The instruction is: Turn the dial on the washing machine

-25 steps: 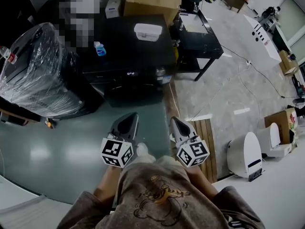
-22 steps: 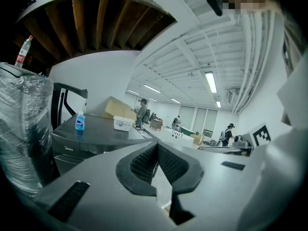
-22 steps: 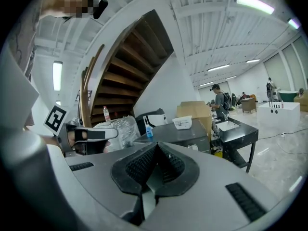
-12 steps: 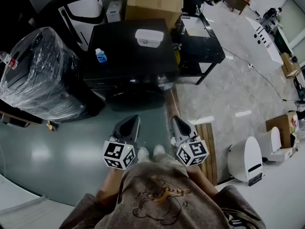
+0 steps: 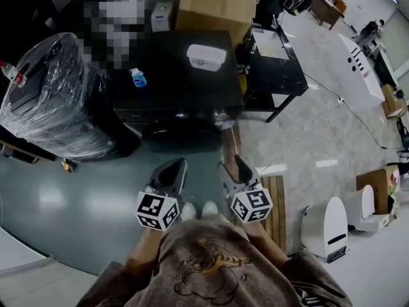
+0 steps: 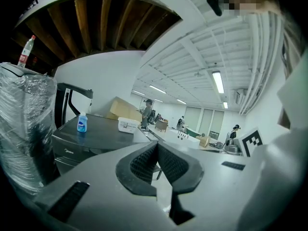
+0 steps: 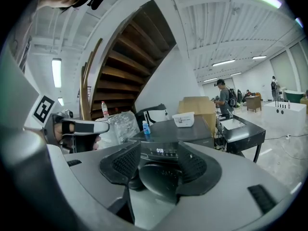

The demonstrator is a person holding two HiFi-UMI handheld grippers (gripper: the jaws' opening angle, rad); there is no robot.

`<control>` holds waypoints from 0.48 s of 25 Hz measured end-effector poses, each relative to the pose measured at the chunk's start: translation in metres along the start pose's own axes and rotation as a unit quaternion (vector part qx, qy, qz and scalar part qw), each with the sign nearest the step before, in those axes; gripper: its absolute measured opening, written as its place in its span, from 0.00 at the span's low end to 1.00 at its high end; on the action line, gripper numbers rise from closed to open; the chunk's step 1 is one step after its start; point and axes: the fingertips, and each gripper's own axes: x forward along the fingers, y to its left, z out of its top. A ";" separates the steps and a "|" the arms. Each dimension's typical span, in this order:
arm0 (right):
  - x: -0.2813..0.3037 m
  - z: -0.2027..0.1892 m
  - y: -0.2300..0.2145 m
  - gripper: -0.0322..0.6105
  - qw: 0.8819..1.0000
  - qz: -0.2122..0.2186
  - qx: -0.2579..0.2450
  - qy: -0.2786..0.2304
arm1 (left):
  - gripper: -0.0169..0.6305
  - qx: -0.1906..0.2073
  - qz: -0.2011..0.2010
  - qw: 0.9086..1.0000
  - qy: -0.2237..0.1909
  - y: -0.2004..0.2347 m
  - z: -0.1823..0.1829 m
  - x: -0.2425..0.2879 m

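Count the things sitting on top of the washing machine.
2: a blue bottle near the left edge of the washer top, and a white box toward its far right. Nothing else shows there.

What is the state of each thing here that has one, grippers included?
Left gripper: shut, empty.
Right gripper: jaws opening, nothing between them.
Washing machine: display lit, apart from both grippers.
Blue bottle: upright on the washing machine.
White box: lid on.
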 end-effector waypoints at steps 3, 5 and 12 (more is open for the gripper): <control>0.015 -0.011 -0.008 0.38 1.000 0.005 -0.009 0.014 | 0.03 0.001 0.001 1.000 0.004 0.002 -0.003 0.005; 0.028 -0.019 -0.017 0.38 1.000 0.003 -0.008 0.023 | 0.03 0.006 0.001 1.000 0.006 0.002 -0.003 0.009; 0.084 -0.040 -0.052 0.38 0.999 -0.006 -0.002 0.052 | 0.03 0.011 0.015 1.000 0.008 0.012 -0.006 0.021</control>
